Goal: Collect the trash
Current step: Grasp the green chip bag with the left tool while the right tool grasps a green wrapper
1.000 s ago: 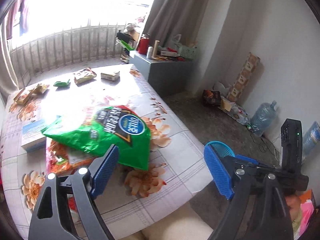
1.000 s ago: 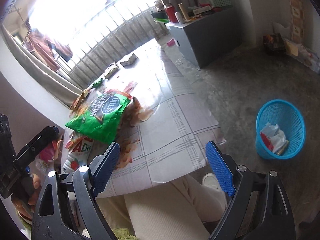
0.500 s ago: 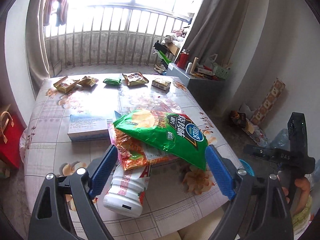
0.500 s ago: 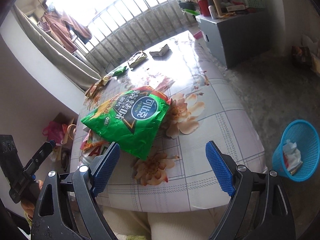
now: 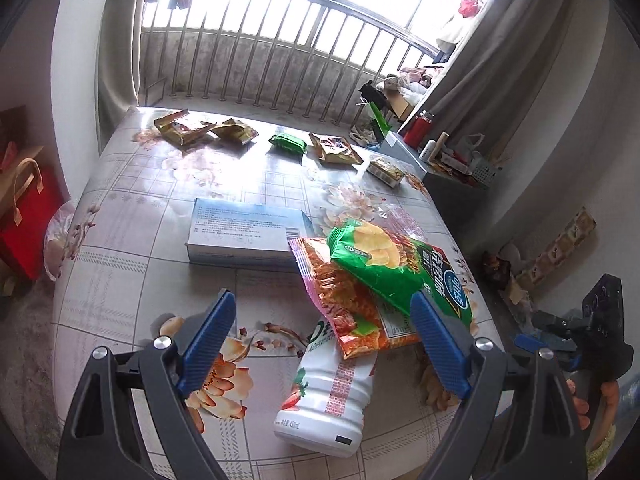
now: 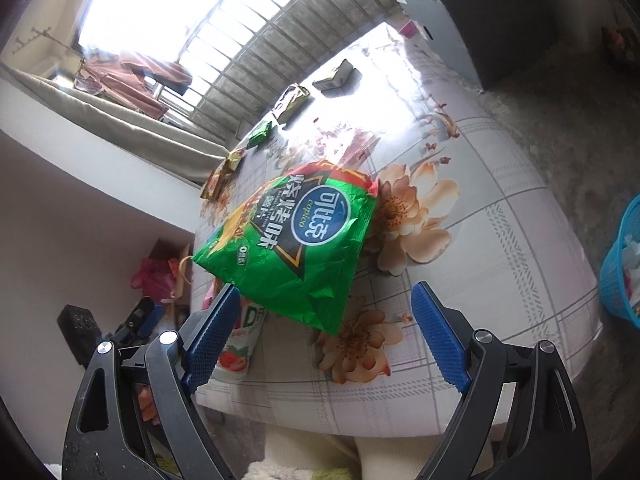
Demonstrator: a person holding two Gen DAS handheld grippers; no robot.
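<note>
Both grippers hang over the near end of the floral-clothed table (image 5: 120, 216) with jaws spread wide and nothing between them. The left gripper (image 5: 324, 340) is above a white drink bottle (image 5: 332, 396) lying under an orange snack packet (image 5: 340, 300) and a green crisp bag (image 5: 400, 268). The right gripper (image 6: 326, 336) frames the crisp bag's lower corner. A blue waste basket (image 6: 620, 276) stands on the floor beside the table

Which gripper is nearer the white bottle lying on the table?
Left. The left gripper hovers open just above the white bottle; the right gripper is over the table's other side.
</note>
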